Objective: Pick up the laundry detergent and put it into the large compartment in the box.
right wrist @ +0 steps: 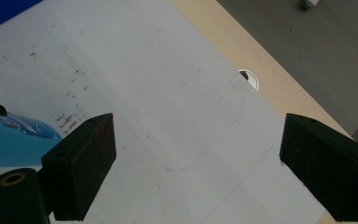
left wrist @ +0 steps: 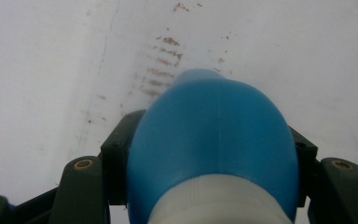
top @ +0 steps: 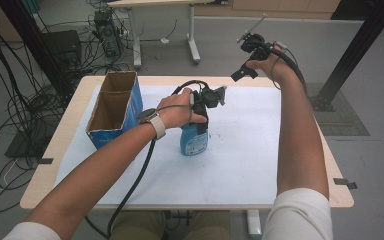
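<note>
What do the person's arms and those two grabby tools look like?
Both arms wear short white sleeves. The left wrist has a watch with a pale band. Each hand holds a black gripper: the left gripper trails a thick black cable, and the right gripper has a thin grey rod sticking up from its top. Close up, the right gripper's jaws are chunky black blocks with reddish scuffs.

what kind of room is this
Probably a lab or workshop for recording handling work: cable bundles across the bare floor, a desktop computer standing on it, and a black frame post beside the table.
</note>
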Motion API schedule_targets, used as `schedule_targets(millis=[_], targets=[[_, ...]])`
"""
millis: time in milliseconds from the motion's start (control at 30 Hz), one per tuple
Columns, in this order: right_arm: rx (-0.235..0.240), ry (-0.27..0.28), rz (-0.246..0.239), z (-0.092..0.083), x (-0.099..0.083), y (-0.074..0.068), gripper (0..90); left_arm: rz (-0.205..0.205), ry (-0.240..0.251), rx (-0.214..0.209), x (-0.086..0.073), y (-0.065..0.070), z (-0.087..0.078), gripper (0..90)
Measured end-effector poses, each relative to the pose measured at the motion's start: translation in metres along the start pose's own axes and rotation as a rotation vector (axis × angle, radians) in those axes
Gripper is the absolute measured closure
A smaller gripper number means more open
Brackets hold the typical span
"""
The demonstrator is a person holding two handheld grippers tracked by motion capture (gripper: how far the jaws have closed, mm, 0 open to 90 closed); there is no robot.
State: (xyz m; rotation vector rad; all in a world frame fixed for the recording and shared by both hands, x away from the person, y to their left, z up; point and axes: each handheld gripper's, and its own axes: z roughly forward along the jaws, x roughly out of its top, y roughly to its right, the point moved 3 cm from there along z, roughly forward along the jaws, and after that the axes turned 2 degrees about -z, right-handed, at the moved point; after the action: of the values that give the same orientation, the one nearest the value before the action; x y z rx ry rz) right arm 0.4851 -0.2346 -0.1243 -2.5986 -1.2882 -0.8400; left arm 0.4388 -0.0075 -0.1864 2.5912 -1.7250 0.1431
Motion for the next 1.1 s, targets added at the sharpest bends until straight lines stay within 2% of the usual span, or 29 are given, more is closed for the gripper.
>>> schedule_targets(millis=[1100], targets=[[-0.003,0.005,-0.001,-0.0017,-0.0002,-0.0015,11.1,-0.005,0.002,0.003,-0.0007,0.0009,0.0000,38.0]])
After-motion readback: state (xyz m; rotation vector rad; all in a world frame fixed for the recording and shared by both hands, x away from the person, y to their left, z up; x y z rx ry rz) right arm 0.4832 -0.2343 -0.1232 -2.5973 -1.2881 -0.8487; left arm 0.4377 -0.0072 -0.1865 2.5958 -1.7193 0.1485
